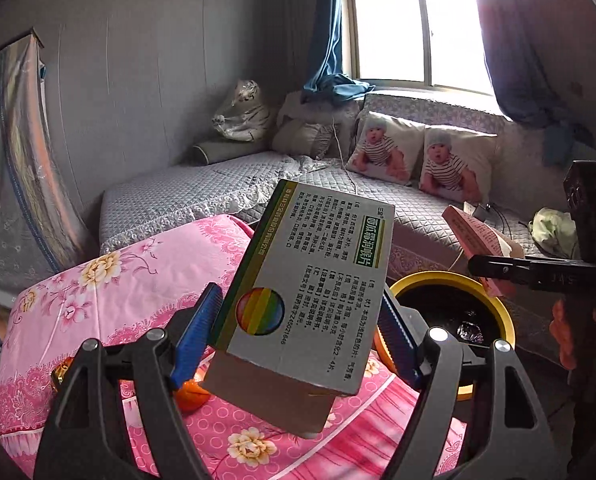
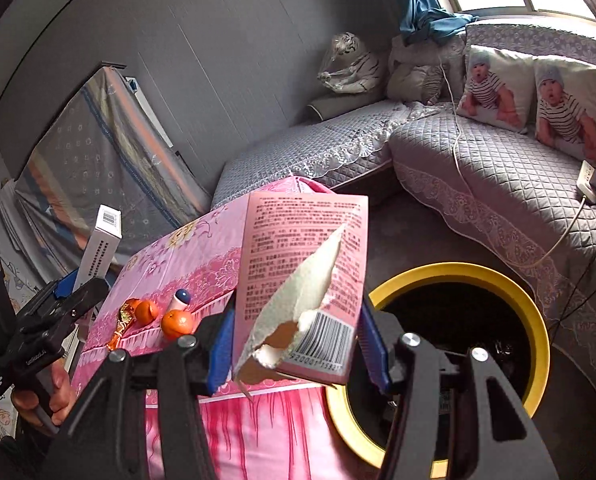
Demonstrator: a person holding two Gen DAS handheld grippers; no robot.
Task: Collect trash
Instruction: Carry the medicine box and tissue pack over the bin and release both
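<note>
My left gripper (image 1: pixel 300 320) is shut on a white and green medicine box (image 1: pixel 310 280) and holds it above the pink tablecloth, next to the yellow-rimmed bin (image 1: pixel 494 300). My right gripper (image 2: pixel 296 340) is shut on a torn pink box (image 2: pixel 306 280), held above the table edge beside the bin (image 2: pixel 538 320). The right gripper with the pink box (image 1: pixel 478 240) also shows in the left wrist view, above the bin. The left gripper with its white box (image 2: pixel 102 244) shows at the left of the right wrist view. Dark trash lies inside the bin.
A table with a pink floral cloth (image 1: pixel 118 280) carries oranges (image 2: pixel 177 323), a red and gold wrapper (image 2: pixel 122 320) and a small bottle (image 2: pixel 180 298). A grey quilted sofa (image 2: pixel 478 168) with baby-print cushions runs behind, with a cable and a power strip (image 2: pixel 590 180) on it.
</note>
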